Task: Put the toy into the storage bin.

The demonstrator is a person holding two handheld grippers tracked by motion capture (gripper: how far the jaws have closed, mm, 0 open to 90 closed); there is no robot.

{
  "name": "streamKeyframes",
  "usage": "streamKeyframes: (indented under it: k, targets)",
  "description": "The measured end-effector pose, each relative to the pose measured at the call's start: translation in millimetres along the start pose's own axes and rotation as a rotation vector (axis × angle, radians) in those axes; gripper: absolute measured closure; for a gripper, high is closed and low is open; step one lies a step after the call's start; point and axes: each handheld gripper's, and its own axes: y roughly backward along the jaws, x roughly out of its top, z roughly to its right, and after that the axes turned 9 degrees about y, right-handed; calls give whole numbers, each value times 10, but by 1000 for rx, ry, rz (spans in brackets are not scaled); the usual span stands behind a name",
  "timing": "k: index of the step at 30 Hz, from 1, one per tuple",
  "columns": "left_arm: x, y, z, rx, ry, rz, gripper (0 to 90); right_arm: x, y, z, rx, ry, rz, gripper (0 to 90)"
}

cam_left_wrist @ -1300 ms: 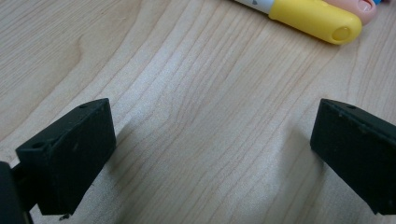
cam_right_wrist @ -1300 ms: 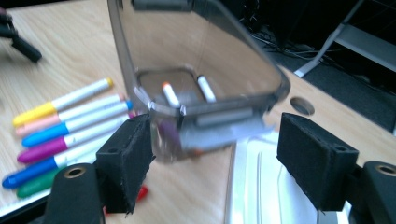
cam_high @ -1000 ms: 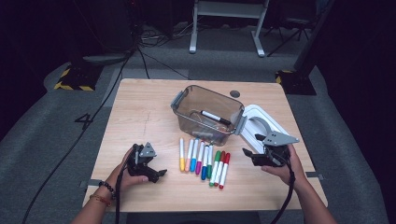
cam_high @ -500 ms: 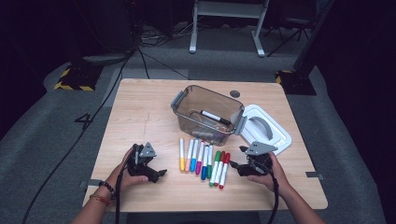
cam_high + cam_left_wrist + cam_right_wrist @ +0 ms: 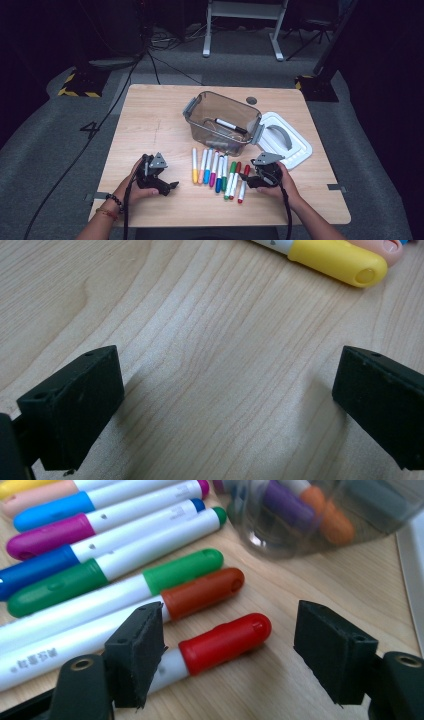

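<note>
A row of several coloured markers (image 5: 217,171) lies on the wooden table (image 5: 150,120) in front of a clear bin (image 5: 200,131). My right gripper (image 5: 244,176) is low over the row's right end. In the right gripper view its jaws (image 5: 232,635) straddle the cap of the red marker (image 5: 225,641). They have just been closing a little, with the pads still clear of the cap, so it is open. My left gripper (image 5: 170,186) rests left of the row, open over bare wood (image 5: 230,385), with the yellow marker (image 5: 340,262) just ahead.
The bin holds a black marker (image 5: 231,125); purple and orange ones show through its wall (image 5: 320,510). A white lid (image 5: 285,142) lies right of the bin. The table's front edge is close to both hands.
My right gripper has come down and to the left, from beside the white lid to the red marker at the row's end. The left gripper has stayed put.
</note>
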Motion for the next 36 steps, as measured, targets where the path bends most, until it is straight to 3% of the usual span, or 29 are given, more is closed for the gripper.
streamKeyframes:
  k: [5, 9, 10, 13, 17, 19, 24, 26, 36]
  targets:
    - [0, 1, 1, 1, 0, 0, 5, -118, 60, 44, -47, -15, -51, 359]
    - [0, 0, 1, 1, -1, 0, 5, -247, 174, 69, -51, -59, -41, 435]
    - [0, 1, 0, 1, -1, 0, 6, -268, 197, 77, -60, -72, -44, 427]
    - [-3, 3, 1, 2, -1, 1, 6, -319, 262, 75, -65, -47, -60, 332]
    - [-6, 4, 2, 1, 2, 0, 5, -443, 570, 36, -123, -140, -10, 327]
    - [-3, 2, -2, -2, -2, 0, 5, -533, 628, -27, -123, -157, -51, 330]
    - [-2, 2, -1, -2, -2, 0, 5, -624, 637, -69, -126, -159, -92, 416]
    - [-1, 1, -3, -3, -3, 0, 5, -640, 629, -41, -118, -179, -81, 463]
    - [0, 0, -3, -3, -4, 0, 5, -603, 573, 45, -59, -139, -55, 680]
